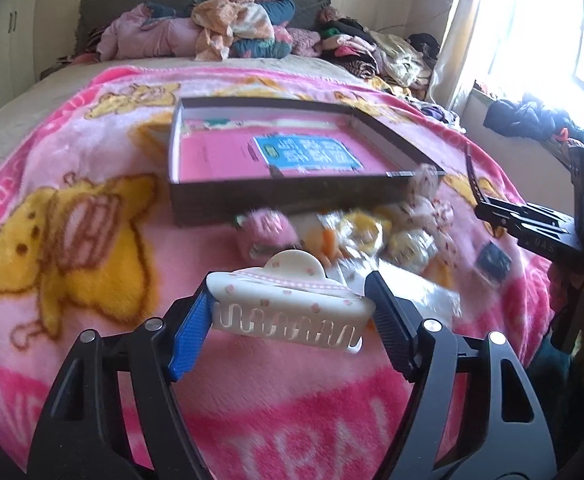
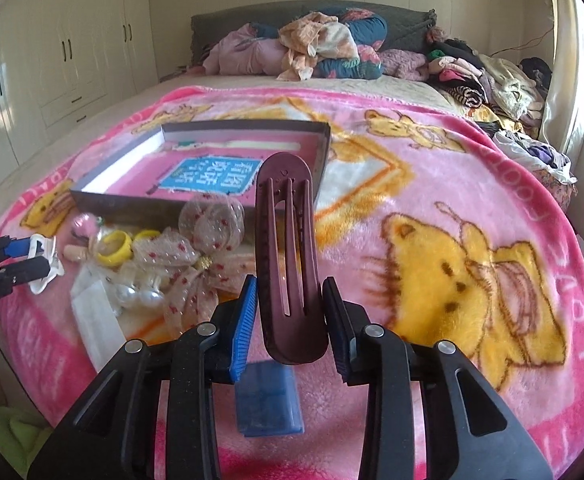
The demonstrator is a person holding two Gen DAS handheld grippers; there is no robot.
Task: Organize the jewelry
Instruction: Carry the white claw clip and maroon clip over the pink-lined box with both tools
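Note:
My left gripper is shut on a white claw hair clip with pink dots, held above the pink blanket; it also shows at the left edge of the right wrist view. My right gripper is shut on a long maroon hair clip, held upright. A shallow open box with a pink and blue bottom lies on the bed, also in the right wrist view. A pile of hair accessories, with yellow rings, dotted bows and pearls, lies in front of the box.
A pink cartoon blanket covers the bed. Heaped clothes lie at the headboard and along the window side. A blue packet lies under my right gripper. White wardrobes stand on the left.

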